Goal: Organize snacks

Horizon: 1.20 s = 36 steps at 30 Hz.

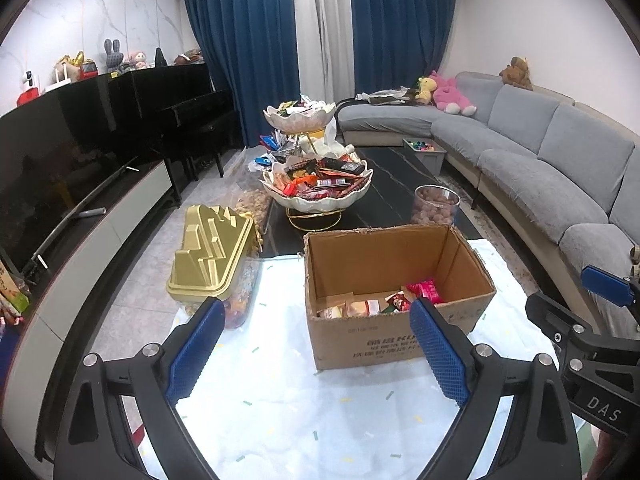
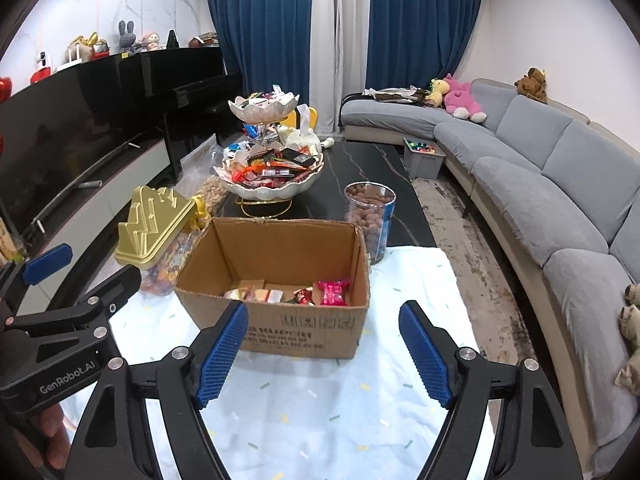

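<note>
An open cardboard box [image 1: 396, 340] [image 2: 280, 332] stands on a pale cloth, with several wrapped snacks [image 1: 380, 304] [image 2: 296, 294] on its floor, one pink pack [image 2: 333, 293] among them. Behind it a two-tier white shell-shaped stand [image 1: 320, 196] [image 2: 268, 188] is heaped with snacks. My left gripper [image 1: 318, 340] is open and empty, just in front of the box. My right gripper [image 2: 322, 354] is open and empty, in front of the box's near wall. Each gripper shows at the edge of the other's view.
A clear container with a gold lid [image 1: 212, 252] [image 2: 154, 228] stands left of the box. A clear jar of round brown snacks [image 1: 436, 206] [image 2: 370, 216] stands behind it on the dark table [image 1: 392, 188]. A grey sofa [image 1: 540, 168] runs along the right; a TV unit [image 1: 80, 208] on the left.
</note>
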Motion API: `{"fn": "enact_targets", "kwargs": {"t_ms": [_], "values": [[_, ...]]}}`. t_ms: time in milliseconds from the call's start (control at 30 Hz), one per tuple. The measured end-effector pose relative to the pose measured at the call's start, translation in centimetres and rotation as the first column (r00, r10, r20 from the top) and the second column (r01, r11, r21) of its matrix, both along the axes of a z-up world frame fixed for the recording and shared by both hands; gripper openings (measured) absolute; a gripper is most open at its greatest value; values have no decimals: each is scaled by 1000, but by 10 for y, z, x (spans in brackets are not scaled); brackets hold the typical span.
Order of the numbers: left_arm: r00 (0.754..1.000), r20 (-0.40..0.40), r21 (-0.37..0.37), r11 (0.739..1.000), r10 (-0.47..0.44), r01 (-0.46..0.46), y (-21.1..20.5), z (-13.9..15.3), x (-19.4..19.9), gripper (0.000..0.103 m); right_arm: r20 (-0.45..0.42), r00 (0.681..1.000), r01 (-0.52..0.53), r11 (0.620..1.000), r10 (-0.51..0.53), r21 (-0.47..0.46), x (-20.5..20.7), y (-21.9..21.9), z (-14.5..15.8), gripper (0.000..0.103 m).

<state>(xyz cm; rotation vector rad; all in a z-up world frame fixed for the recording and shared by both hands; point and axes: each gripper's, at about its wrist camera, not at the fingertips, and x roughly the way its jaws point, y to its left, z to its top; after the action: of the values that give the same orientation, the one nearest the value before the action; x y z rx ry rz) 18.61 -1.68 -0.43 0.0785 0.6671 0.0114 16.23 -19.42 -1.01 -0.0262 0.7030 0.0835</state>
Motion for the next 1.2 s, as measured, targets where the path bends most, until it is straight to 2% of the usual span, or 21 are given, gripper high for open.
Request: {"fn": "enact_targets", "kwargs": {"t_ms": [767,933,1200], "values": [[998,-66,-10,1000,-13,12,-3,-16,-76,96,-50,998,34,999,-35,-9,-77,-10,-4,80],[998,-64,8,1000,-26,26,-4,-18,-97,96,-54,998,45,999,-44,4,-99,-12,-7,80],[995,-88,-16,999,-47,46,-3,-20,-127,96,-87,995,58,998,-55,36,-128,-20,-10,80]]}}
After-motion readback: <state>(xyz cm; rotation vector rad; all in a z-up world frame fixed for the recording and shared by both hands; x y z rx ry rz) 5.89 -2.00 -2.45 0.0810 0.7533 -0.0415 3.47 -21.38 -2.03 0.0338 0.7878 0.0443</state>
